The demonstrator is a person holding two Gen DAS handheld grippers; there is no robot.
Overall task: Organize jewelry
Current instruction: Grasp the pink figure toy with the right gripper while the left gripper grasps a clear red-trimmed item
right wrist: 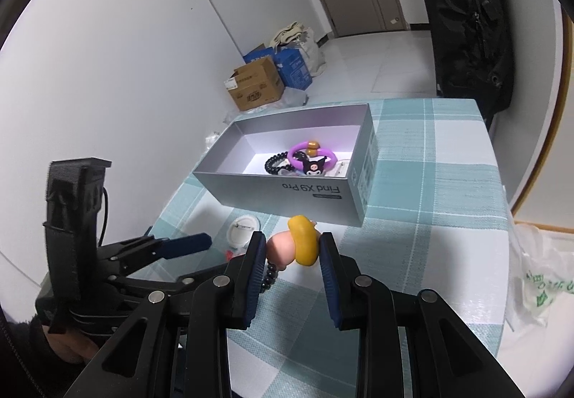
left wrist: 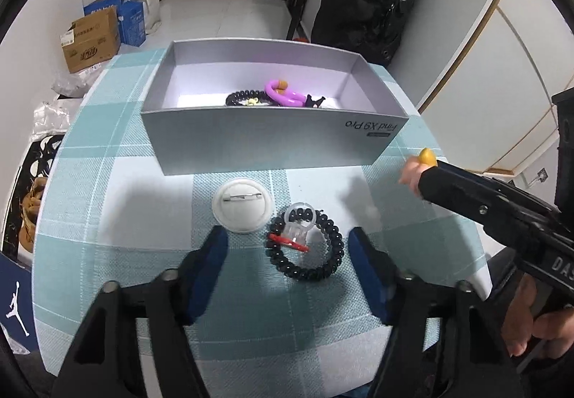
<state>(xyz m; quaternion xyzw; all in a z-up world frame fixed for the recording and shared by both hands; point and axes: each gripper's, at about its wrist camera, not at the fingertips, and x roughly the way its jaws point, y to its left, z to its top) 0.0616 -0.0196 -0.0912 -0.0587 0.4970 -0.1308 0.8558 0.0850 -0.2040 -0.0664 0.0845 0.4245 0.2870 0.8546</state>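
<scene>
Yellow-pink charm (right wrist: 299, 245) is sitting clamped in the right gripper (right wrist: 292, 251), hanging above the tabletop (right wrist: 430, 254) at 6 o'clock of the open box (right wrist: 287, 190), probably box-bound. Left gripper (left wrist: 288, 247) is gaping wide, straddling the black bead bracelet (left wrist: 305, 247), lining up a grab.

Bright, even indoor light fills both fisheye views, with a hot glare on the white floor of the silver box (left wrist: 272, 143), where the walls pick up a violet cast. Soft shadows fall on the checked worktop (left wrist: 107, 204) beneath the left hand-held gripper (left wrist: 288, 247) and beside the box. Straight lines bow hard toward the edges, black vignetting rings each frame, and the nearest gripper parts look slightly soft while the middle stays sharp.
</scene>
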